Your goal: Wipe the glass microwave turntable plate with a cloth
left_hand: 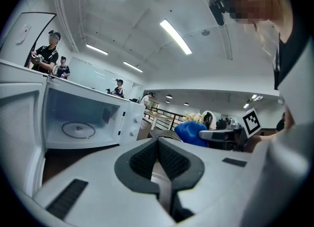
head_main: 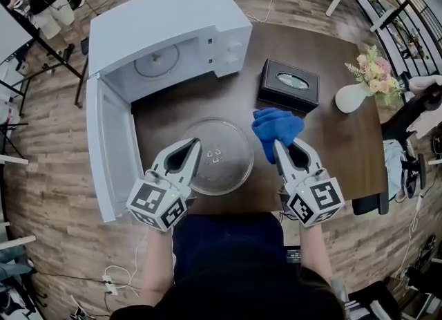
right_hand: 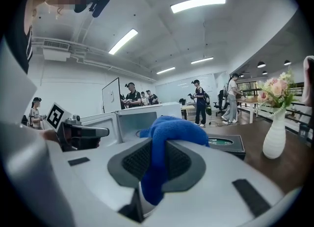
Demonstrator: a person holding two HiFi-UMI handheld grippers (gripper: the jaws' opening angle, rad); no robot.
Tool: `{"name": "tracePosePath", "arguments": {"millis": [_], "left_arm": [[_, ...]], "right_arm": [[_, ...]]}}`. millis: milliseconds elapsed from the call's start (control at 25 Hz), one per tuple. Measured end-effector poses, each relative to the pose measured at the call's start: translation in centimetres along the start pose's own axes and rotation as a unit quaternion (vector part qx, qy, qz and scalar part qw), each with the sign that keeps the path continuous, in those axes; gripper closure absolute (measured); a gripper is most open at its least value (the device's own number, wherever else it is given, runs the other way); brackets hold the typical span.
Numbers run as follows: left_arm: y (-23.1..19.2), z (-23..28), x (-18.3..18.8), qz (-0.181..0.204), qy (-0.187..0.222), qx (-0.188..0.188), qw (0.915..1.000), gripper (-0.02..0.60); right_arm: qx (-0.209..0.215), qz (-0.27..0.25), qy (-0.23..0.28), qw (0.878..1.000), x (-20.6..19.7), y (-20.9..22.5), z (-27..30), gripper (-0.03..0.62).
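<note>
The round glass turntable plate point(head_main: 224, 160) lies on the dark wooden table point(head_main: 345, 149) in front of the open microwave point(head_main: 166, 28). My left gripper point(head_main: 195, 144) reaches over the plate's left rim, its jaws closed with a thin pale strip of the rim between the pads. In the left gripper view the left gripper point(left_hand: 158, 142) points toward the microwave point(left_hand: 83, 118). A bunched blue cloth point(head_main: 276, 127) is clamped in my right gripper point(head_main: 277, 144), just right of the plate and hanging above the table. It bulges out over the jaws of the right gripper point(right_hand: 158, 145) as a blue cloth point(right_hand: 171, 128).
The microwave door point(head_main: 110, 156) swings open to the left of the plate. A black tissue box point(head_main: 290, 83) sits behind the cloth, and a white vase with flowers point(head_main: 353, 96) stands at the far right. People stand in the room beyond.
</note>
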State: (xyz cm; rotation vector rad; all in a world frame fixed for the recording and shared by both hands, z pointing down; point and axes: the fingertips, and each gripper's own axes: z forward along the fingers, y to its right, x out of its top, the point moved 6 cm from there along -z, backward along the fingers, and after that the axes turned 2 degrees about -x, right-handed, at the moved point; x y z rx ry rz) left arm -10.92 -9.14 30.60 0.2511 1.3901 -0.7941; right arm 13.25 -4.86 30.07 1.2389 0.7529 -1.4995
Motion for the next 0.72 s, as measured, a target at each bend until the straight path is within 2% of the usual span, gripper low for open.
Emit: {"name": "tracePosePath", "arguments": {"millis": [160, 720], "left_arm": [[-0.1, -0.2, -0.1, 0.011, -0.007, 0.007, 0.9999, 0.577], [-0.8, -0.3, -0.4, 0.012, -0.014, 0.014, 0.9997, 0.577]], "right_arm": [[0.004, 0.003, -0.001, 1.0, 0.0, -0.2, 0.3, 0.545], [0.006, 0.02, -0.006, 1.0, -0.5, -0.4, 1.1, 0.545]]}}
